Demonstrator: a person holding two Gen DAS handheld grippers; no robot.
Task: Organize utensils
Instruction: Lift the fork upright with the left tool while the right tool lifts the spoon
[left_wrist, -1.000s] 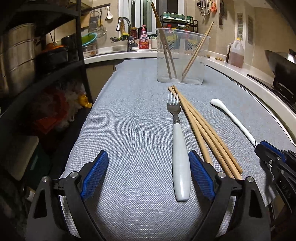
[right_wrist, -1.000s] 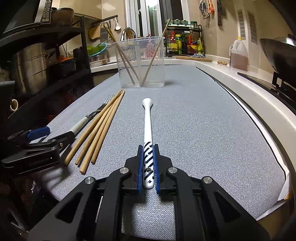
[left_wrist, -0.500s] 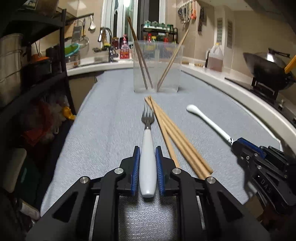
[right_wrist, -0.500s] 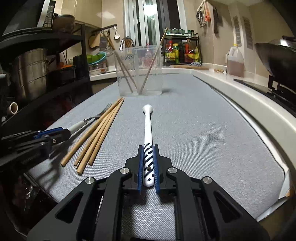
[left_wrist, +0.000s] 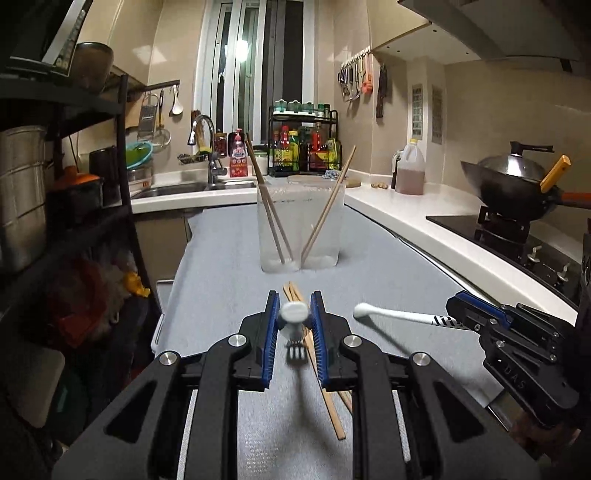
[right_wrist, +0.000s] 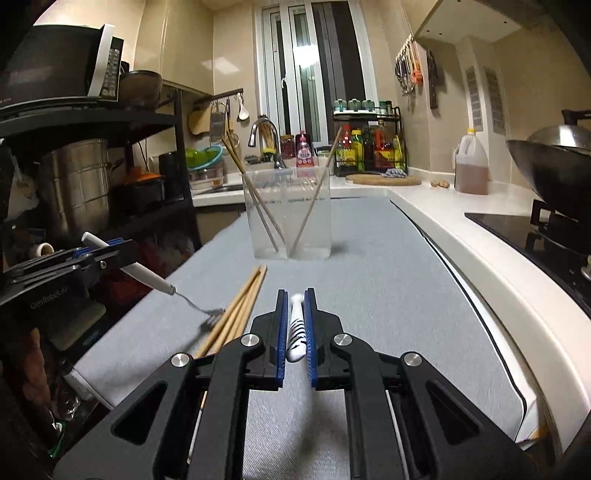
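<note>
The left gripper (left_wrist: 293, 328) had clamped shut on the fork (left_wrist: 293, 325) and lifted it off the grey mat (left_wrist: 221, 295); the right gripper (right_wrist: 295, 325) squeezed the spoon (right_wrist: 296, 332), raised too; loose chopsticks (right_wrist: 240, 306) stayed mid-mat; the clear holder (right_wrist: 288, 214) waited at the far end.

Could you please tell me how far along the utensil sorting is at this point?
Done: three chopsticks already stand in the clear container. In hand: the left gripper is shut on the white-handled fork, tines drooping toward the mat, and the right gripper is shut on the white spoon, lifted clear. Left: both go into the container, and the loose chopsticks remain on the grey mat.
</note>
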